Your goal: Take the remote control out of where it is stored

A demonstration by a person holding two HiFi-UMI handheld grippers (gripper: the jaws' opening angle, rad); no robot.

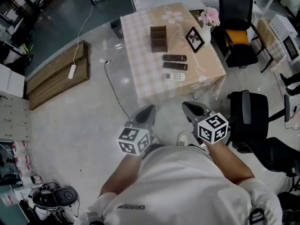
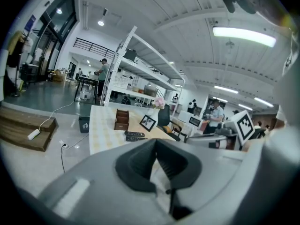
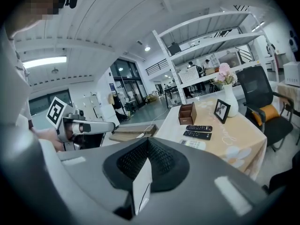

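On the table (image 1: 140, 55) with a checked and beige cloth, two black remote controls (image 1: 174, 57) (image 1: 175, 66) and a white one (image 1: 174, 76) lie side by side. Just behind them stands a brown wooden holder (image 1: 158, 38). The right gripper view shows the same holder (image 3: 187, 113) and remotes (image 3: 199, 128). My left gripper (image 1: 146, 112) and right gripper (image 1: 194, 109) hang close to my body, short of the table's near edge and well away from the remotes. Both are shut with nothing between the jaws.
A photo frame (image 1: 195, 39) and a vase of pink flowers (image 1: 210, 18) stand at the table's right rear. Black office chairs sit to the right (image 1: 236, 27) (image 1: 262, 125). At the left are a low wooden platform (image 1: 58, 74), a power strip (image 1: 72, 71) and a floor cable (image 1: 115, 90).
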